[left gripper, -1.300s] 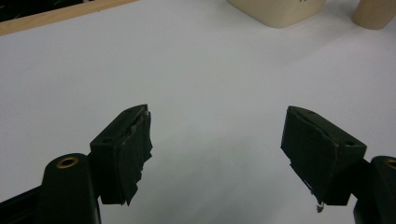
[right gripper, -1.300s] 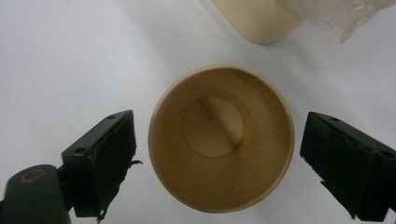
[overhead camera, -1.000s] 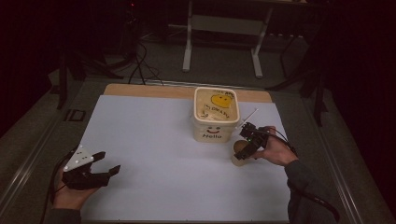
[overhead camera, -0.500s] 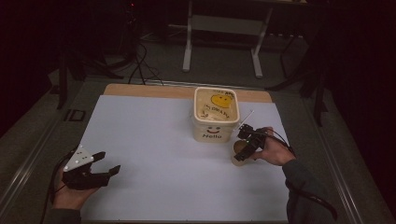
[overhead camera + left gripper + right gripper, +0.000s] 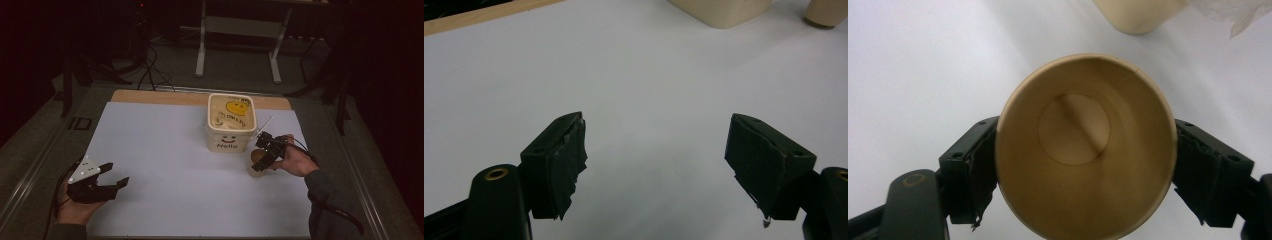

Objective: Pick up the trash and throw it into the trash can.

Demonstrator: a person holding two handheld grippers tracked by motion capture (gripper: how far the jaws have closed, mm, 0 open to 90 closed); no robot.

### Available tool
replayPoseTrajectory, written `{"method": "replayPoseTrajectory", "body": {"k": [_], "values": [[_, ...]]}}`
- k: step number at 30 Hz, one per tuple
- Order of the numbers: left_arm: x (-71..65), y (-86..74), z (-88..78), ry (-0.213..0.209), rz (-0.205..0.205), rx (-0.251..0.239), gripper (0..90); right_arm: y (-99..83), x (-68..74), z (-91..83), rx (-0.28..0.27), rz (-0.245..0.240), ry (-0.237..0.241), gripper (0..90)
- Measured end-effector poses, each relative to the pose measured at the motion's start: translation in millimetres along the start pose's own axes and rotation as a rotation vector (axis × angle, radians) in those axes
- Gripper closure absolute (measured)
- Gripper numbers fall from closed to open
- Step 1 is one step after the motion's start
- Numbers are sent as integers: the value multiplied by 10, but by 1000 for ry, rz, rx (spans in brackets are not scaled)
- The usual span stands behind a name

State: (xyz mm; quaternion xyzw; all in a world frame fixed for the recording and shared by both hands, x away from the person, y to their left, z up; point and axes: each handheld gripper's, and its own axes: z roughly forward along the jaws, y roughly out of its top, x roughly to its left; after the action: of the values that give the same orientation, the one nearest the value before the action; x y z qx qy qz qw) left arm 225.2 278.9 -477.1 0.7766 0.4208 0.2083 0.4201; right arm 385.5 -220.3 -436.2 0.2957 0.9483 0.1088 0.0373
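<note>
So the right hand-held gripper [image 5: 262, 152] is on the right side of the bench [image 5: 170, 150], clamped around a brown paper cup [image 5: 257, 159] that stands upright on the white sheet. In the right gripper view you look straight down into the empty cup [image 5: 1083, 150], with one black jaw pressed against each side of the rim. The cup sits just near-right of a cream plastic tub [image 5: 231, 122] with a smiley face and "Hello" on its front and a yellow smiley on its lid; whether cup and tub actually touch, I can't tell. A thin white stick [image 5: 263, 126] pokes up at an angle beside the right gripper. Over at the near left, the left hand-held gripper [image 5: 114, 175] rests in the person's left hand [image 5: 75, 210], jaws spread wide with nothing between them. In the left gripper view it's just bare white sheet between the jaws, with the tub's base [image 5: 724, 12] and the cup's bottom [image 5: 826, 12] far off at the top edge
</note>
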Motion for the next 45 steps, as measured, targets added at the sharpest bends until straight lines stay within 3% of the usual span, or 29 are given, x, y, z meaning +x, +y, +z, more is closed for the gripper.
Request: {"method": "replayPoseTrajectory", "body": {"k": [14, 31, 45], "values": [[-1, -1, 1, -2, -1, 2, 242, 7, -1, -223, 10, -36, -3, 195], [0, -4, 6, -6, -3, 4, 241, 52, -27, -672, 6, -75, -30, 203], [-1, -5, 10, -8, -3, 6, 241, 86, -39, -915, 7, -105, -40, 209]]}}
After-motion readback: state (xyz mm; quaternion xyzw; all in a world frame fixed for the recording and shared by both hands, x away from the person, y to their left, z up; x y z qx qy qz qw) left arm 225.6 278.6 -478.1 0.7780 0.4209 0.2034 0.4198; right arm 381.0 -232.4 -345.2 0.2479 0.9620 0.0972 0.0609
